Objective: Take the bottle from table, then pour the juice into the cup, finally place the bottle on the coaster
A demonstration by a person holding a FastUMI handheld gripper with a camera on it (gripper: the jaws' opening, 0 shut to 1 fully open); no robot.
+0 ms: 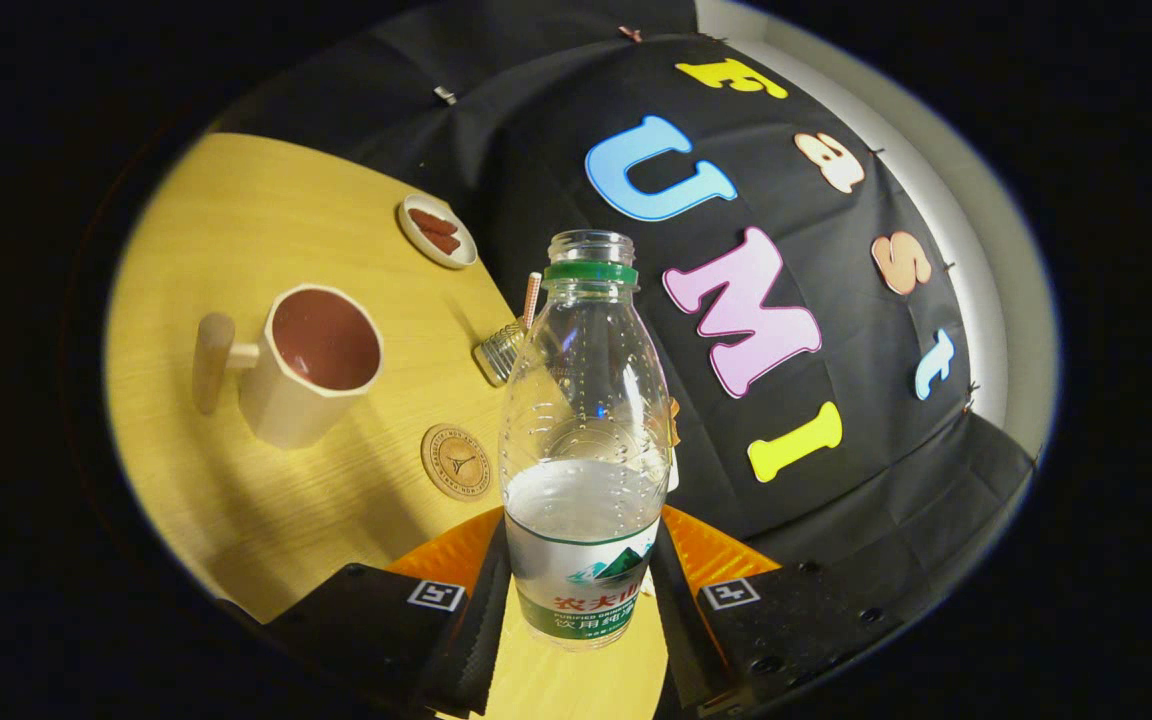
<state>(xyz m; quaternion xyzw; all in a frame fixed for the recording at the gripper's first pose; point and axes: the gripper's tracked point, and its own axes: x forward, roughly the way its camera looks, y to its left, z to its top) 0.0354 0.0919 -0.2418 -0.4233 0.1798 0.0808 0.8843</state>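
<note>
A clear plastic bottle (584, 440) with a green neck ring and no cap stands between my fingers, about a third full of clear liquid. My gripper (581, 590) is shut on the bottle, both fingers pressing its labelled lower part. The whole view is tilted, so the table (236, 230) slopes. A cream mug (311, 365) with a wooden handle and a dark red inside stands beyond the fingers to the left. A round wooden coaster (456, 461) lies on the table between the mug and the bottle.
A small white dish (437, 231) with red-brown pieces sits farther back near the cloth wall. A small glass jar (502, 351) with a striped straw (532, 298) stands just behind the bottle's left shoulder. The table's edge runs behind the bottle.
</note>
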